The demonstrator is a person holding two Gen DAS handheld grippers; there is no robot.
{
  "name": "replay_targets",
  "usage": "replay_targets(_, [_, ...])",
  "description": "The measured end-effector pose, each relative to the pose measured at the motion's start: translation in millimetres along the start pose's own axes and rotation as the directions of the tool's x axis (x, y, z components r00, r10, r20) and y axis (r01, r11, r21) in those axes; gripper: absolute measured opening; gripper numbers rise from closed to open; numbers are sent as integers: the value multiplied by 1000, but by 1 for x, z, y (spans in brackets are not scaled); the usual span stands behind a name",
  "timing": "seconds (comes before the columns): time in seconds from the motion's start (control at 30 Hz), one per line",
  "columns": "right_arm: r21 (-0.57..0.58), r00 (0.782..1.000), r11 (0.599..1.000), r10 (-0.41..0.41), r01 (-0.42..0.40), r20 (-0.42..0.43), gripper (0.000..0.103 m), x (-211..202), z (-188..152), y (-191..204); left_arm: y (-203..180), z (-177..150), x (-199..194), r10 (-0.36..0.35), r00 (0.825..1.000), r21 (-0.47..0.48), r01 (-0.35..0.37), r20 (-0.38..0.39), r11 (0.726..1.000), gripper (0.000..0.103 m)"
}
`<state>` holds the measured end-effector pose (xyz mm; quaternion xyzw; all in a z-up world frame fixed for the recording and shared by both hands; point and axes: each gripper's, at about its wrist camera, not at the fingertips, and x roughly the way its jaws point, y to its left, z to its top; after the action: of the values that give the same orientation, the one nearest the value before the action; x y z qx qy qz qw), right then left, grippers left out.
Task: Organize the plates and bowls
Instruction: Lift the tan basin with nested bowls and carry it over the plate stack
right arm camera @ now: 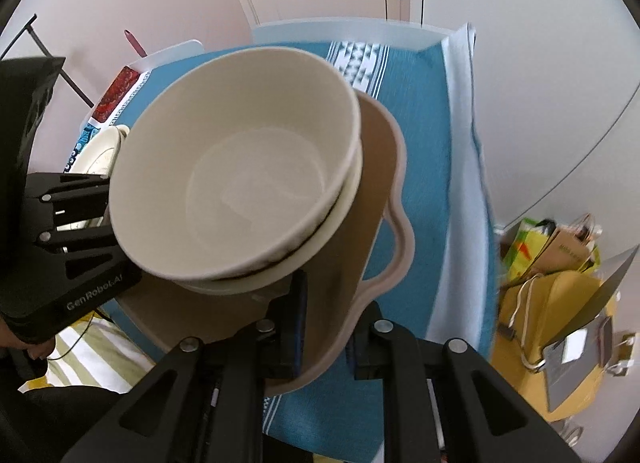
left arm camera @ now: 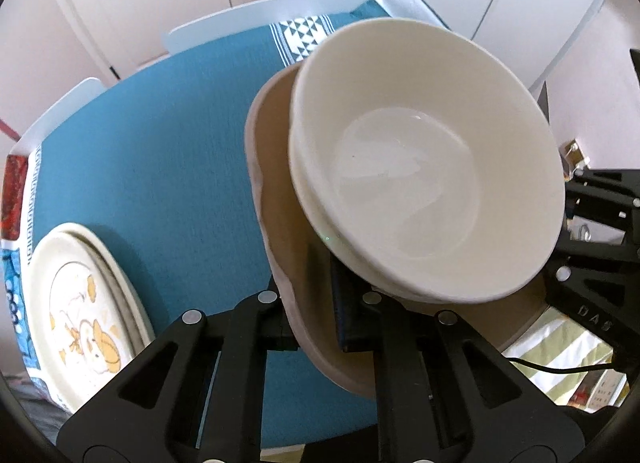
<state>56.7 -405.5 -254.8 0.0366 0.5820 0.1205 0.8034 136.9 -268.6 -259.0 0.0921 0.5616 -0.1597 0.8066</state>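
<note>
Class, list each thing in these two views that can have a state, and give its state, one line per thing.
Brown tray: lifted off the table, tilted, gripped at both sides.
White bowls: nested in a stack, on the tray, leaning.
Left gripper: shut on the tray's rim.
Right gripper: shut on the tray's rim.
Plates: stacked flat on the blue tablecloth.

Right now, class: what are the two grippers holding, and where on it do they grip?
Both hold the brown tray carrying stacked white bowls: left gripper and right gripper each clamp an opposite rim.

"GenRobot.AI" on the left hand-held gripper (right arm camera: 76, 271), "DAS" on the right hand-held gripper (left arm camera: 596, 319)
</note>
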Motion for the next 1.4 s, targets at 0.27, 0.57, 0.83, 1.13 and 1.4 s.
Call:
replay_targets(0.27, [-135, 998, 991, 1, 8, 68, 15, -37, 34, 34, 28, -1, -42, 31, 997, -118, -23, 65, 993, 9])
replay_targets(0.57, [-238, 993, 971, 63, -38, 98, 15, -38, 53, 113, 98, -22, -70, 118, 989, -202, -97, 95, 975, 8])
replay_targets(0.83, [-190, 995, 980, 76, -62, 68, 15, -8, 54, 194, 174, -69, -85, 117, 992, -165, -107, 52, 980, 8])
replay_targets(1.13, [-108, 998, 993, 54, -49, 37, 15, 35, 44, 249, 228, -92, -61, 96, 995, -80, -95, 13, 992, 8])
replay_targets(1.4, [-69, 999, 997, 18, -15, 41, 15, 57, 43, 254, 243, -92, -48, 70, 997, -39, -69, 27, 997, 8])
